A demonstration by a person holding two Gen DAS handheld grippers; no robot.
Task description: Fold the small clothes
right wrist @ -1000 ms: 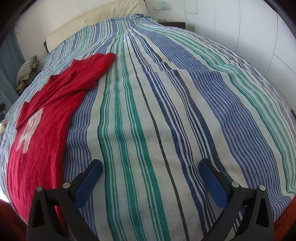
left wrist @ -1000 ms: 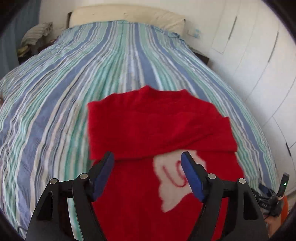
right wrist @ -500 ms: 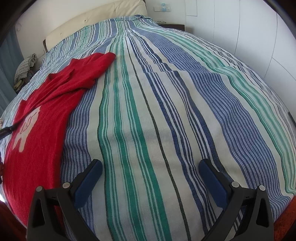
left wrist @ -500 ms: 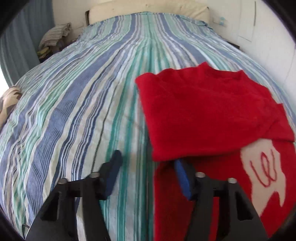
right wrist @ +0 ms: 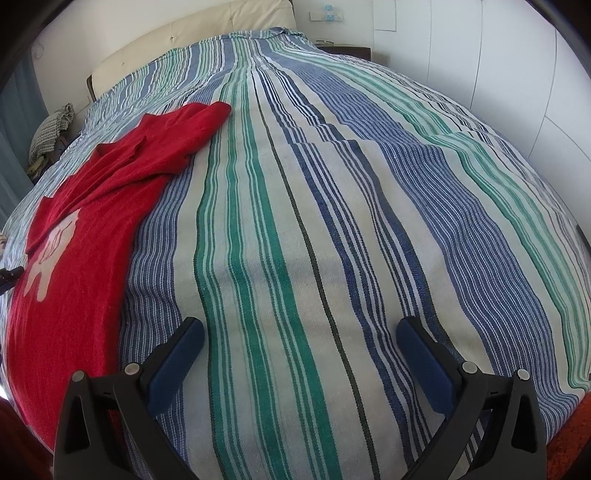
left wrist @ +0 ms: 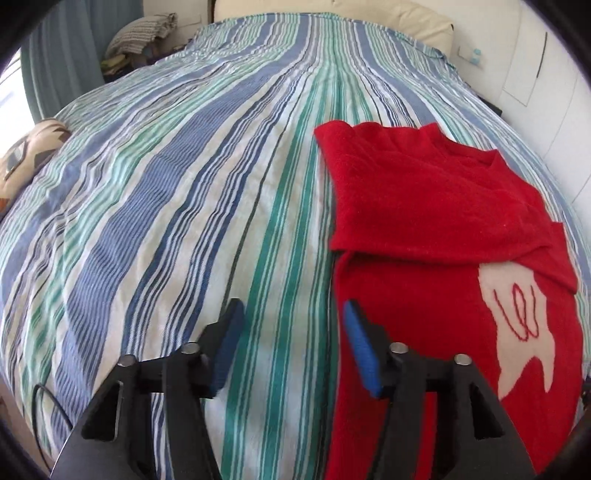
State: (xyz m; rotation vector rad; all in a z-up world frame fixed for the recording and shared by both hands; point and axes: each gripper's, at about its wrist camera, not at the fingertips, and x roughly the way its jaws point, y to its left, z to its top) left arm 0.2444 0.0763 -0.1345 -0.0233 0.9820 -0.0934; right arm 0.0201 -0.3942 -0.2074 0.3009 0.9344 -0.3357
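Observation:
A red sweater (left wrist: 436, 229) with a white figure (left wrist: 521, 325) on its chest lies flat on the striped bedspread (left wrist: 184, 206), its sleeves folded across the upper body. My left gripper (left wrist: 291, 317) is open and empty, just above the sweater's left edge, one finger over the bedspread and the other over the red cloth. In the right wrist view the sweater (right wrist: 92, 229) lies far left. My right gripper (right wrist: 299, 332) is wide open and empty over bare bedspread, well to the right of the sweater.
A cream headboard and pillow (left wrist: 369, 14) are at the far end of the bed. A patterned cushion (left wrist: 26, 158) lies at the left edge. Folded cloths (left wrist: 144, 33) sit on a side table. White cupboard doors (right wrist: 498, 74) line the right side.
My left gripper has moved left, from over the sweater's middle to its left edge, and its jaws have narrowed somewhat. The right gripper has barely moved.

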